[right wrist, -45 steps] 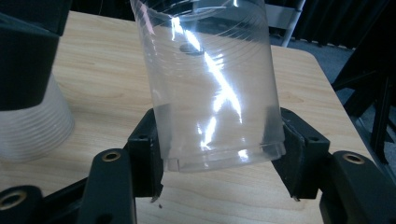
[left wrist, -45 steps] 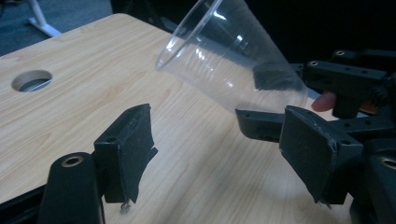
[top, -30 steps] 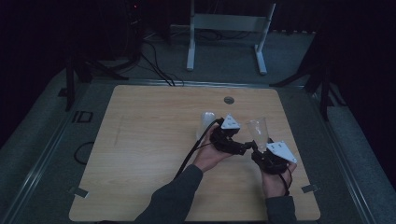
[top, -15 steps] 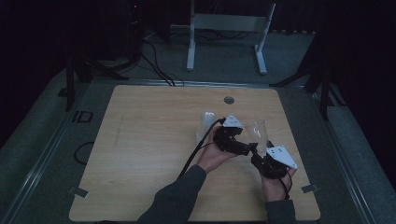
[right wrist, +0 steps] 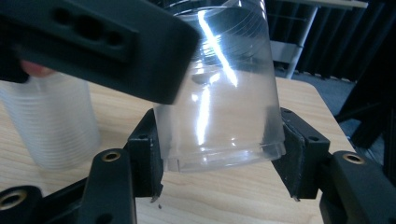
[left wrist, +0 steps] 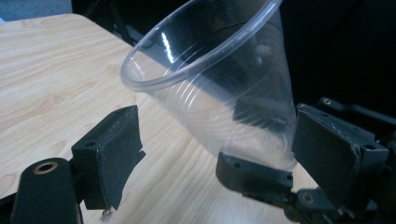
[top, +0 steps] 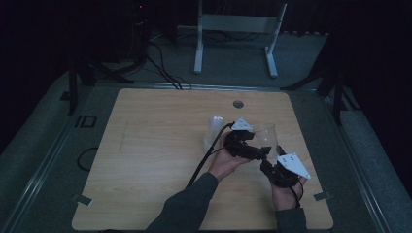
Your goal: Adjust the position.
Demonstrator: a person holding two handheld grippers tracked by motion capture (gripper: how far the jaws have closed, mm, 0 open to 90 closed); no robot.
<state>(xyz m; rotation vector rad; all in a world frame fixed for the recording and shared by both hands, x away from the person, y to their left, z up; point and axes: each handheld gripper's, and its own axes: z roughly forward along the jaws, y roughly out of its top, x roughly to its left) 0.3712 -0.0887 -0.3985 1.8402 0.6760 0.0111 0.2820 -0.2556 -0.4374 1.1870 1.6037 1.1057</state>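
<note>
A clear plastic cup (top: 266,136) is held tilted above the table's right half, with my right gripper (top: 266,162) shut on its base. In the right gripper view both pads press the cup (right wrist: 224,102) near its bottom rim, right gripper (right wrist: 219,163). My left gripper (top: 255,151) reaches in from the left beside the cup. Its jaws have just been opening; in the left gripper view the cup (left wrist: 219,88) lies between them, and the left pad (left wrist: 116,149) stands clear of the wall. One jaw of the left gripper (right wrist: 93,42) crosses the top of the right gripper view.
A stack of ribbed clear cups (top: 214,132) stands on the wooden table (top: 145,160) just left of the hands, stack (right wrist: 51,121). A round grommet (top: 238,104) sits near the far edge. A metal stand (top: 233,24) is behind the table.
The left gripper's jaws have spread apart around the cup. Both hands have stayed almost where they were, and the right gripper keeps its hold on the cup's base.
</note>
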